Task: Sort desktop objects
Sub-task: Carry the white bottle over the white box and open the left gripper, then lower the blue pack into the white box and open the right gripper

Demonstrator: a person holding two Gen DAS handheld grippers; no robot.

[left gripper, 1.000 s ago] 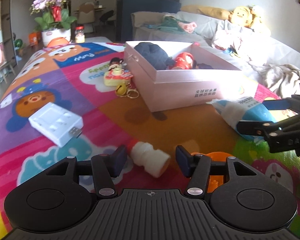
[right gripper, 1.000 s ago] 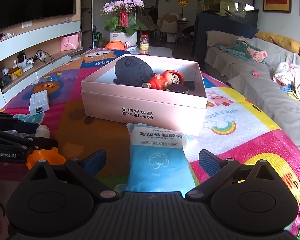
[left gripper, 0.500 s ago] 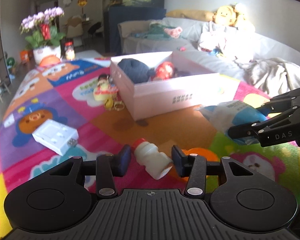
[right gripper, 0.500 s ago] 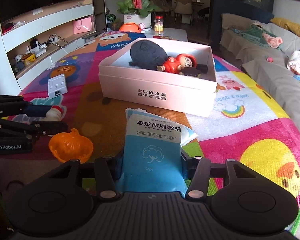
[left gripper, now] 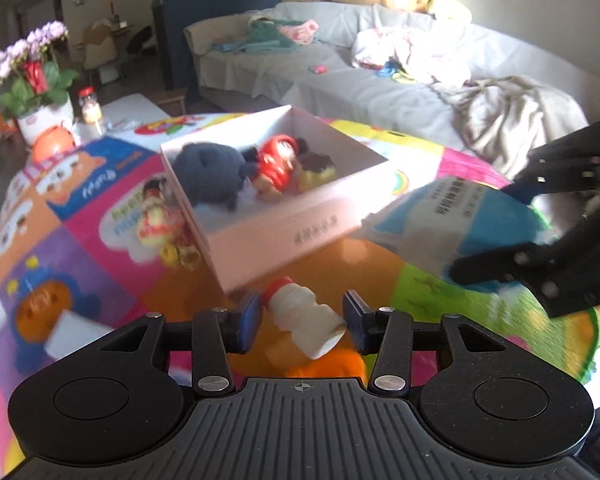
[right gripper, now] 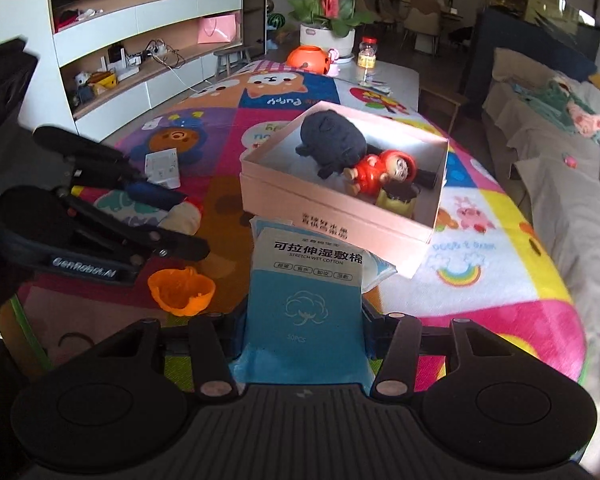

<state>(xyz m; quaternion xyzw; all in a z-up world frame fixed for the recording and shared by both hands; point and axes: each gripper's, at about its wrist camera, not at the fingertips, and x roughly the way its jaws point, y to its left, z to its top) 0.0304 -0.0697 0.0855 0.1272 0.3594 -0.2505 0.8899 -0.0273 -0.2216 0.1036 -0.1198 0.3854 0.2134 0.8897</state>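
My left gripper (left gripper: 300,320) is shut on a small white bottle with a red cap (left gripper: 302,322) and holds it above the mat, near the pink box (left gripper: 284,232). My right gripper (right gripper: 304,320) is shut on a blue and white wet-cotton pack (right gripper: 306,284), lifted in front of the box (right gripper: 340,224). The box holds a dark plush (right gripper: 332,140), a red doll (right gripper: 380,170) and a small yellow item. The left gripper and bottle also show in the right wrist view (right gripper: 180,216). The pack shows in the left wrist view (left gripper: 460,220).
An orange pumpkin cup (right gripper: 180,290) lies on the colourful mat below the left gripper. A white adapter (right gripper: 162,162) and a keychain toy (left gripper: 156,220) lie left of the box. A sofa (left gripper: 380,80) stands to the right; a flower pot (right gripper: 326,34) at the far end.
Both grippers have risen off the mat with their loads and moved toward the pink box. The bottle and the pack have lifted; the orange cup stays on the mat.
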